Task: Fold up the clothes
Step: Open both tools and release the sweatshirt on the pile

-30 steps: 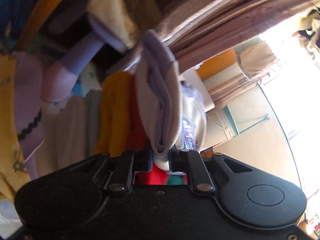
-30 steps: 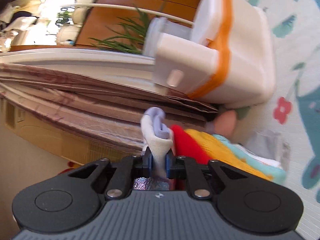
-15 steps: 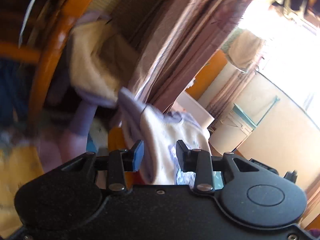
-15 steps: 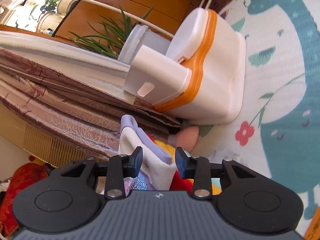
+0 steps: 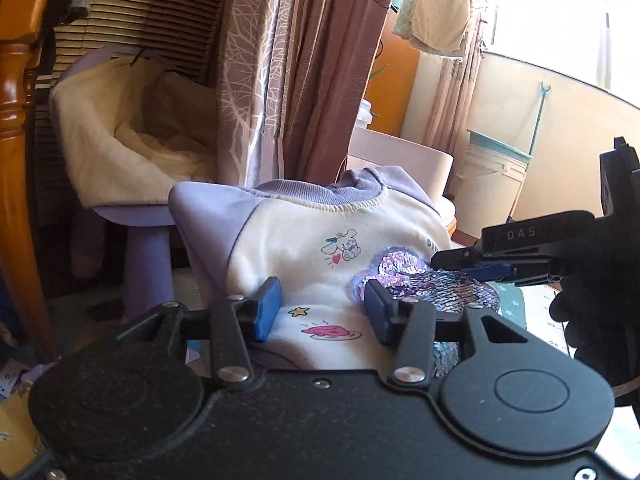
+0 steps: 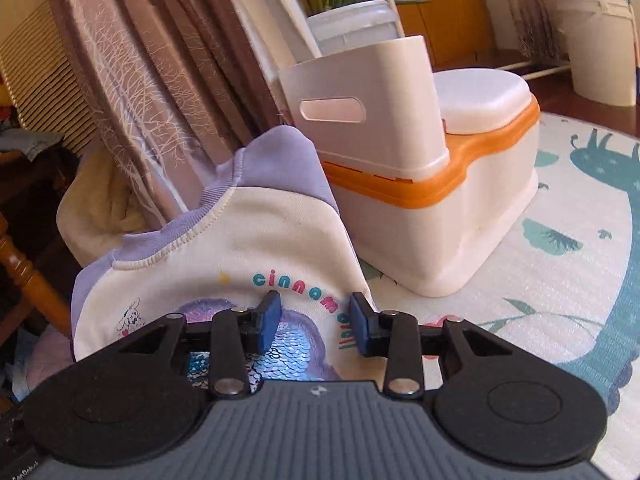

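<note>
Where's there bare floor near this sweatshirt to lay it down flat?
The printed play mat lies bare to the right of the sweatshirt, in front of the white and orange potty chair. Behind the sweatshirt it is crowded: curtain, purple stool and wooden chair leg stand close together.

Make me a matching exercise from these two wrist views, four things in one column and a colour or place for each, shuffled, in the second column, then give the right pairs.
Things
1. sweatshirt
2. potty seat
3. curtain
4. bucket

Descriptions
A. brown with pale branch pattern, hanging behind the sweatshirt
B. white plastic with an orange band, on the animal-print mat
C. cream with lilac collar and shoulders, sequin patch on the front
D. pale with a teal rim, by the bright wall at right in the left wrist view

Pairs: 1-C, 2-B, 3-A, 4-D
</note>
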